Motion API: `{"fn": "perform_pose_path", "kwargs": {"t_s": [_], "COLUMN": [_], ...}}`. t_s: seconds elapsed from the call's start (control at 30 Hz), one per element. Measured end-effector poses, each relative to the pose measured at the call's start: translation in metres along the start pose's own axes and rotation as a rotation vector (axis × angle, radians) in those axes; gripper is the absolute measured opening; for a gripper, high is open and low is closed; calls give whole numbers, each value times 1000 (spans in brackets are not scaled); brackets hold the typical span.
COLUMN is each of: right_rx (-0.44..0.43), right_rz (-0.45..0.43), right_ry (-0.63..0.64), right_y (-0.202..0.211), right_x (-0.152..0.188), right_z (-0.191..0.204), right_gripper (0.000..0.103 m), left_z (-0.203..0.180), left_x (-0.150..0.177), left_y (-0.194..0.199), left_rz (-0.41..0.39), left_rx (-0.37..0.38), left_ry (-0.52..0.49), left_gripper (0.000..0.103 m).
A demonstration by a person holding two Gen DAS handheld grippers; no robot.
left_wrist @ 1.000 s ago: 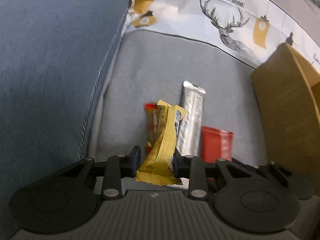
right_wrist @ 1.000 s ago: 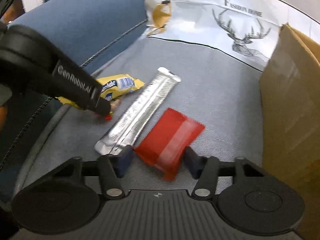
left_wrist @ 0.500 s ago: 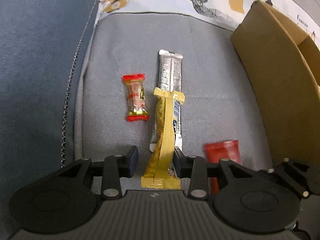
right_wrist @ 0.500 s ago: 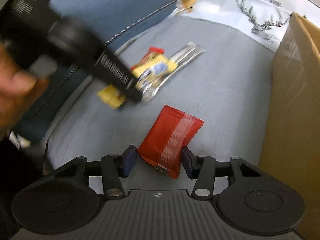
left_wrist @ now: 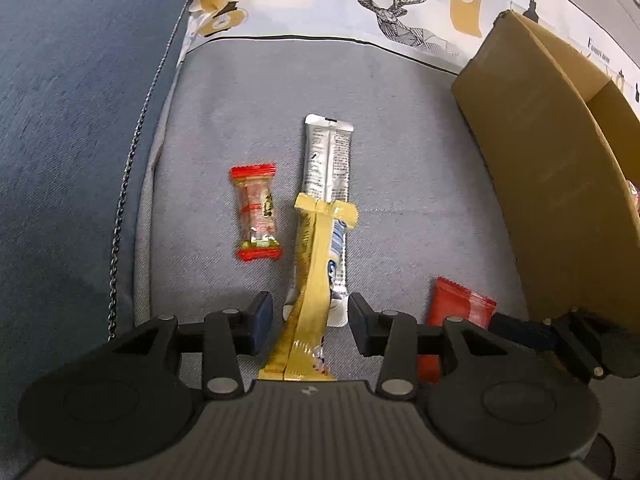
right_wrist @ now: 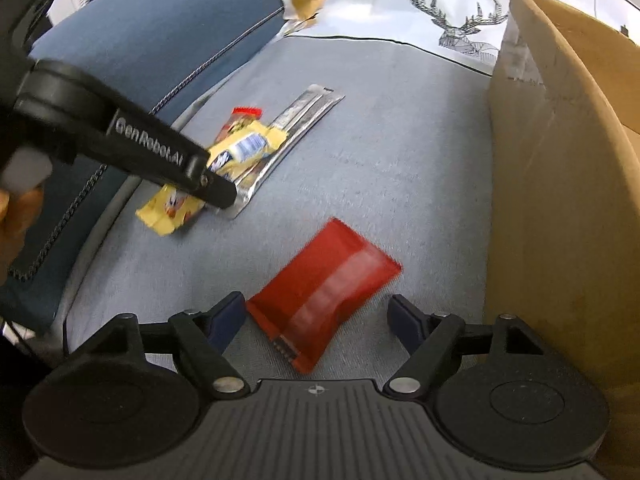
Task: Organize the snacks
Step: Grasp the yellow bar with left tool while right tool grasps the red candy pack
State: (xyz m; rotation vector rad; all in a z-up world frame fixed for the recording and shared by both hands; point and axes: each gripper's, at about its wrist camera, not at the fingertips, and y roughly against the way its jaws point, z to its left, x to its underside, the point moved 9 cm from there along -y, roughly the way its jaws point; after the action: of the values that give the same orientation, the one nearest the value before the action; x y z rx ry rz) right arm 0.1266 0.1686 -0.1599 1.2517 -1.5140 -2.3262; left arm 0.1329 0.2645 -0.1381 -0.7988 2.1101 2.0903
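1. On the grey fabric seat cushion (left_wrist: 400,152), in the left wrist view, four snacks lie close together beside a brown cardboard box (left_wrist: 552,168) standing at the right.
2. Left gripper (left_wrist: 310,318): jaws parted with a gap on both sides of the yellow foil snack bar (left_wrist: 316,280), which runs between the fingers without either pad visibly pressing it. Whether the bar rests on the cushion or hangs raised cannot be told.
3. Beneath the yellow bar lies a long silver foil stick packet (left_wrist: 328,156), pointing away from the camera.
4. Just left of the silver packet, apart from it, lies a small clear candy wrapper with red ends (left_wrist: 256,212).
5. At lower right, a flat red foil packet (left_wrist: 460,308) sits near the box, partly hidden by gripper hardware.
6. Right wrist view: the right gripper (right_wrist: 318,318) stands wide open, and the red foil packet (right_wrist: 324,292), somewhat blurred, lies between the fingers with clearance on each side.
7. Farther left, the left gripper's black arm crosses the yellow bar (right_wrist: 236,152); the silver packet (right_wrist: 304,116) lies beyond it.
8. White deer-print fabric (right_wrist: 452,12) borders the cushion's far edge; the box (right_wrist: 560,184) fills the right side.
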Motion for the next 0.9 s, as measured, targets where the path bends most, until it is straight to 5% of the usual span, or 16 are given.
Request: {"fn": "perform_pose_path", "kwargs": {"t_s": [0.07,0.13,0.6,0.77,0.83,0.9], "right_rx": [8,19,12,34,38,38], "right_rz": [-9,-8,-44,-69,-84,-102], "right_ry": [-20,-28,-116,-58,-1,70], "right_y": [-1,-4,-12,-16,-18,-17], "right_x": [-3,-6,-17,-17,-17,-16], "right_z": [-2,-4,-11,-5,1,9], "right_gripper": [81,82,88,90,83,56], "left_z": [-2,-4,-13,-10,-9,-8], "left_x": [1,1,10,10,10,11], "left_y": [-2,-3,-3,-2,-2,0], "left_rz": [10,12,71,76,80,80], "left_rx": [-1,-13,-16,-36,-44,-47], "left_ry": [-9,-23,-62,-59,-61,-58], "left_gripper": [19,16,15,15,16,16]}}
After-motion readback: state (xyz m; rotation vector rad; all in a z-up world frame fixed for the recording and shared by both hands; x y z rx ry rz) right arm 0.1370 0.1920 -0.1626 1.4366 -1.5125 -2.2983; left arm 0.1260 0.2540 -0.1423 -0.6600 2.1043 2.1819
